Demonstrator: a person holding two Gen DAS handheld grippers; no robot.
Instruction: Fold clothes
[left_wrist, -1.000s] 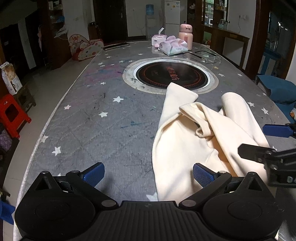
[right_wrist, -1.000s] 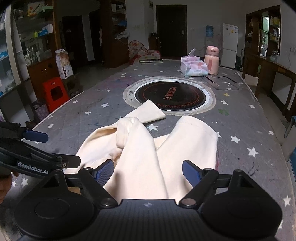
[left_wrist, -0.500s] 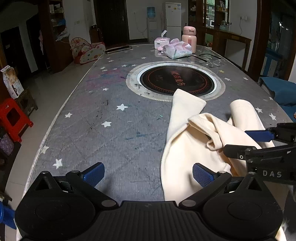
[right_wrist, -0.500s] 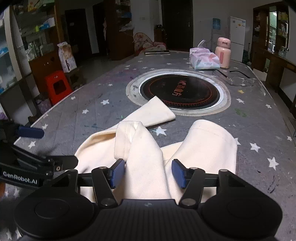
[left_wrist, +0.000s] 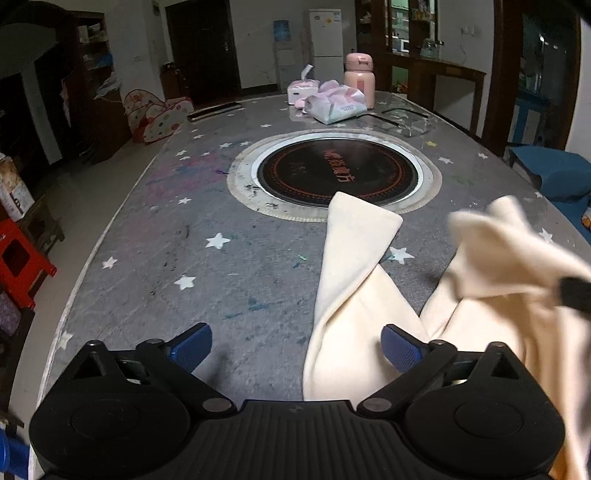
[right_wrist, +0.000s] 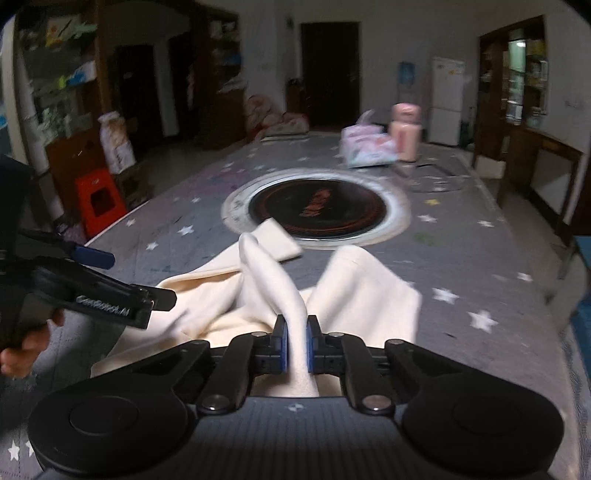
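On the starred table (left_wrist: 155, 236), cream garment (left_wrist: 354, 295) lengthwise toward the round cooktop (left_wrist: 336, 177); right hand-held gripper (right_wrist: 295, 343) pinching its fold, left hand-held gripper (left_wrist: 295, 347) agape.

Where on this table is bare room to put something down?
The bare stretch lies between the table's left edge, the round cooktop and the cream garment. The far end is crowded with tissue packs and a pink bottle.

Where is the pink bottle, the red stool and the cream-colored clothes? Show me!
pink bottle (left_wrist: 359, 80): left wrist view, middle of its body.
red stool (right_wrist: 99, 200): right wrist view, its front face.
cream clothes (left_wrist: 351, 266): left wrist view, the long flat part lying on the table.
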